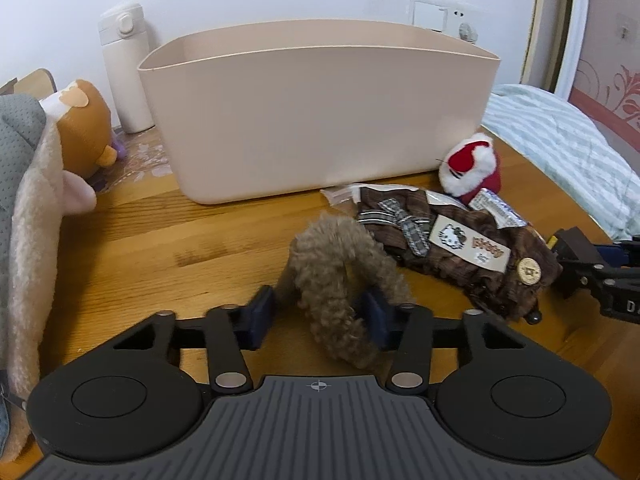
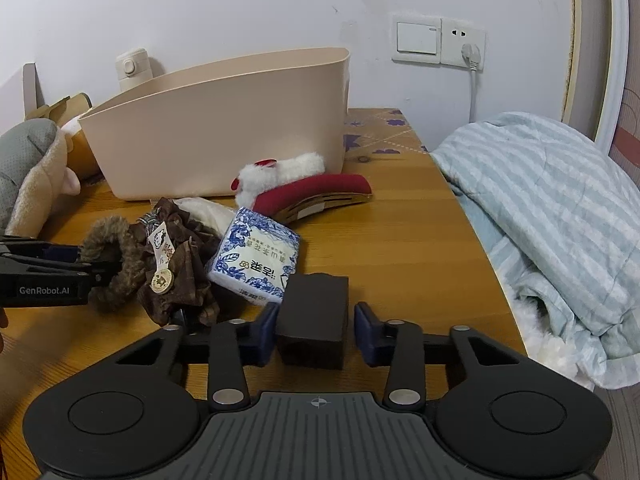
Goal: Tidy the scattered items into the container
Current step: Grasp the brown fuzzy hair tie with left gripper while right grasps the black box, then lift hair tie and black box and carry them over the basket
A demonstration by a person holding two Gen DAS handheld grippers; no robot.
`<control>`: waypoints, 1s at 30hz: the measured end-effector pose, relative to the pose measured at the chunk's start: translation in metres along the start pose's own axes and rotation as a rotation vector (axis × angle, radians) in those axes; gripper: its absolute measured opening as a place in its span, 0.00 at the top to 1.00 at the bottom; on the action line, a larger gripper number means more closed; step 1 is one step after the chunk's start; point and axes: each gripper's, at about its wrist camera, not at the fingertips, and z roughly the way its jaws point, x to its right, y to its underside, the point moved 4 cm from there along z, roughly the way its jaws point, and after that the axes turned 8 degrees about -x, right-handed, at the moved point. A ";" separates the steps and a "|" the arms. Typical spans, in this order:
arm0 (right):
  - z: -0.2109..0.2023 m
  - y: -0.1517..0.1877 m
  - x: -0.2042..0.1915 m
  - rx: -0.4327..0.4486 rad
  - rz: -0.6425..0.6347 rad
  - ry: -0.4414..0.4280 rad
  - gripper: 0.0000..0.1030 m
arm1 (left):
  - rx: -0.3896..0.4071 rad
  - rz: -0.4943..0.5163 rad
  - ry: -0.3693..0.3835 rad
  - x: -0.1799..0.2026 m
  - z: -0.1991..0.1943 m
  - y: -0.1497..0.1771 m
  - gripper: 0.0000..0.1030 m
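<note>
The left gripper [image 1: 318,312] is reaching down over the wooden table [image 1: 160,240], and the curly brown fuzzy loop [image 1: 340,272] is sitting right between its two blue pads. The right pad is pressing into the fur; the left pad is standing just beside the loop's edge, and whether it is actually touching is hard to tell from this angle, so the grasp looks partly clenched on the loop without being certain. The loop is resting on the table, in front of the beige container [image 1: 320,120] and well short of it.

The right gripper [image 2: 316,324] is straddling a dark block [image 2: 314,320]. Its left pad is lying against the block's side, while a visible gap is showing between the block and the right pad, so this claw is not yet clenched on it. The block is standing on the table, just in front of the blue-and-white tissue pack [image 2: 256,264].

Beside the loop, a brown fabric piece with a bow and button [image 1: 452,248] is lying in a heap, touching the loop's far side. Behind it a red-and-white plush clip [image 1: 472,168] is resting near the container's front right corner. The container is standing upright against the wall, with a white bottle [image 1: 124,68] behind its left end.
</note>
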 end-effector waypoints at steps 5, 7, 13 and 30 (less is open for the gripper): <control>-0.001 0.001 0.002 0.002 0.017 -0.001 0.71 | 0.003 0.043 -0.010 0.008 -0.003 0.002 0.77; -0.003 0.002 0.002 0.003 0.021 -0.004 0.71 | 0.004 0.048 -0.012 0.008 -0.004 0.003 0.78; -0.007 0.003 0.005 0.008 0.026 -0.003 0.71 | 0.001 0.040 -0.013 0.005 -0.007 0.007 0.79; -0.034 -0.003 0.006 0.064 0.029 -0.004 0.71 | 0.051 0.045 -0.028 0.001 -0.032 0.006 0.79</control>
